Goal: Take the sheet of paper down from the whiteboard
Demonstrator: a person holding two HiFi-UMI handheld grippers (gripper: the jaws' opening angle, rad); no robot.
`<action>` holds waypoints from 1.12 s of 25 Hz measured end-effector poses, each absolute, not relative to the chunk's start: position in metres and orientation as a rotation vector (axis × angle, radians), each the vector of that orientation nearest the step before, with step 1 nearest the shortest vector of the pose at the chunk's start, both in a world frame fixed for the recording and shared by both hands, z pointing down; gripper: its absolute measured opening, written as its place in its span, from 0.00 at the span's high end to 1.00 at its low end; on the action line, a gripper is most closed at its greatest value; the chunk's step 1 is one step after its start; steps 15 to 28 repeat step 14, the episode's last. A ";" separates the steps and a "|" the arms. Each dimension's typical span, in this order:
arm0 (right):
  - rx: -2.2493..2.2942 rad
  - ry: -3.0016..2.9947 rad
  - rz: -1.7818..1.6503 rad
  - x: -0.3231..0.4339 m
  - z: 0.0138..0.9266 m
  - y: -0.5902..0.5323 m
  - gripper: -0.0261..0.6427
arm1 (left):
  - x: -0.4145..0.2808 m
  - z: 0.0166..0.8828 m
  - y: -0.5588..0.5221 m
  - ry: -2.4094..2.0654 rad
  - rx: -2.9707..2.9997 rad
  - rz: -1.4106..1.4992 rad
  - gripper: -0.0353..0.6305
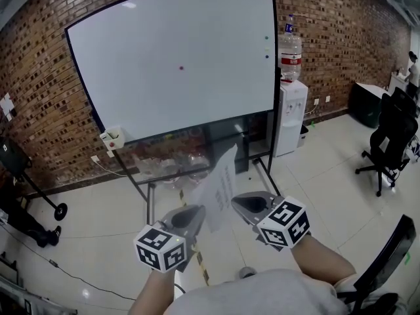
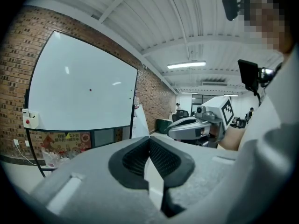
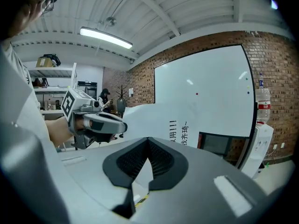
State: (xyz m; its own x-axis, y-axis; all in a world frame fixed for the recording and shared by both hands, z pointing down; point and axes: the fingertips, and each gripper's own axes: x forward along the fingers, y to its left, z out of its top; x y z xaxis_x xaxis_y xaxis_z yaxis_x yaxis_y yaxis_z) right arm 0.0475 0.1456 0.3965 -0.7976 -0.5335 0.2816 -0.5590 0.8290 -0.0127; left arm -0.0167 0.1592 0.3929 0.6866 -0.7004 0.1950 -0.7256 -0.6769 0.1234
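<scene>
The white sheet of paper (image 1: 220, 186) hangs free in the air, well in front of the whiteboard (image 1: 177, 58) and off its surface. My left gripper (image 1: 195, 214) is shut on the sheet's lower left part. My right gripper (image 1: 241, 202) is shut on its right edge. In the left gripper view the paper (image 2: 154, 177) runs as a thin strip between the shut jaws of the left gripper (image 2: 149, 140). In the right gripper view the sheet (image 3: 154, 118), with black printed characters, spreads beyond the right gripper (image 3: 148, 141), and the left gripper (image 3: 102, 124) holds its far side. The whiteboard carries only small magnets (image 1: 181, 67).
The whiteboard stands on a black wheeled frame before a brick wall. A water dispenser (image 1: 291, 113) with a bottle is at its right. A black office chair (image 1: 388, 143) is far right, another chair (image 1: 392, 251) close at lower right. A small white tray (image 1: 113, 138) hangs at the board's lower left.
</scene>
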 end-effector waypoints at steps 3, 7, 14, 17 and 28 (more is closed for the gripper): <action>0.843 -2.743 0.138 0.050 0.393 0.147 0.96 | -0.018 0.391 0.161 -1.161 2.705 0.203 0.94; 0.854 -2.735 0.138 0.052 0.392 0.150 0.96 | -0.019 0.388 0.163 -1.155 2.707 0.184 0.94; 0.870 -2.723 0.135 0.056 0.393 0.143 0.96 | -0.018 0.390 0.155 -1.144 2.712 0.175 0.94; 0.870 -2.723 0.135 0.056 0.393 0.143 0.96 | -0.018 0.390 0.155 -1.144 2.712 0.175 0.94; 0.870 -2.723 0.135 0.056 0.393 0.143 0.96 | -0.018 0.390 0.155 -1.144 2.712 0.175 0.94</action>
